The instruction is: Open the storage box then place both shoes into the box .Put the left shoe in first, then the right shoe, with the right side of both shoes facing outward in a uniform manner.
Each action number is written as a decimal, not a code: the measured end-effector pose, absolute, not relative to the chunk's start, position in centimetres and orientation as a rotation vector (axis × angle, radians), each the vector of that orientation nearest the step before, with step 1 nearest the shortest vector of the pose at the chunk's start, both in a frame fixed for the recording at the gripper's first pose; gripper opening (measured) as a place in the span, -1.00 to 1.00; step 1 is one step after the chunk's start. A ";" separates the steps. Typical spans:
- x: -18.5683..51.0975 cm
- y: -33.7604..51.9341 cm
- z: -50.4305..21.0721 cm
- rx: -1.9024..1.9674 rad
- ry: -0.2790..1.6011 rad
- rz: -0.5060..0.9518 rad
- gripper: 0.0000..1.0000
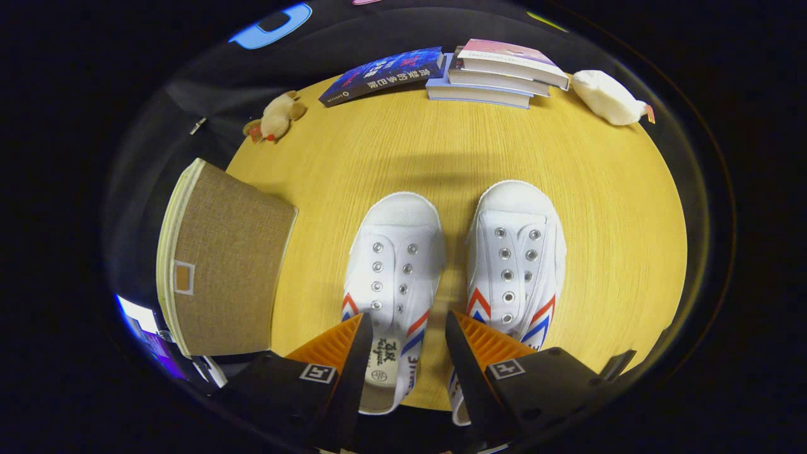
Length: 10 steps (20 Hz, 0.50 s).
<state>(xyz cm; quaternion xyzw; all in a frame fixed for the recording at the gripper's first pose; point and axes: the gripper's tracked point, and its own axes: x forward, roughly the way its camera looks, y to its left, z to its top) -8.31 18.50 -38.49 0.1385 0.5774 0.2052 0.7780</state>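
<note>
Two white shoes, the left shoe (392, 277) and the right shoe (514, 261), lie side by side, toes pointing away, on the round wooden worktop (618, 239), with the closed storage box (220, 265) standing just left of them. Beyond sit a stack of books (498, 75), a dark book (381, 74) and two plush toys, while the claw (406, 340) hangs open above the shoes' heels, gripping nothing.

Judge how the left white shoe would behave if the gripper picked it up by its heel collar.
The left shoe looks like soft canvas, so its collar may fold under the open gripper. Probably light; with the toe hanging forward it could tilt. The flat sole suggests it won't roll.
</note>
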 end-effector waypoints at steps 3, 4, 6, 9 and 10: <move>-8.3 19.5 -39.8 0.294 1.259 0.422 0.09; -8.1 19.5 -39.9 0.293 1.261 0.411 0.07; -8.2 19.3 -39.9 0.339 1.262 0.401 -0.15; -8.2 18.6 -40.2 0.479 1.253 0.326 -0.75; -8.4 18.6 -40.1 0.516 1.260 0.303 -0.80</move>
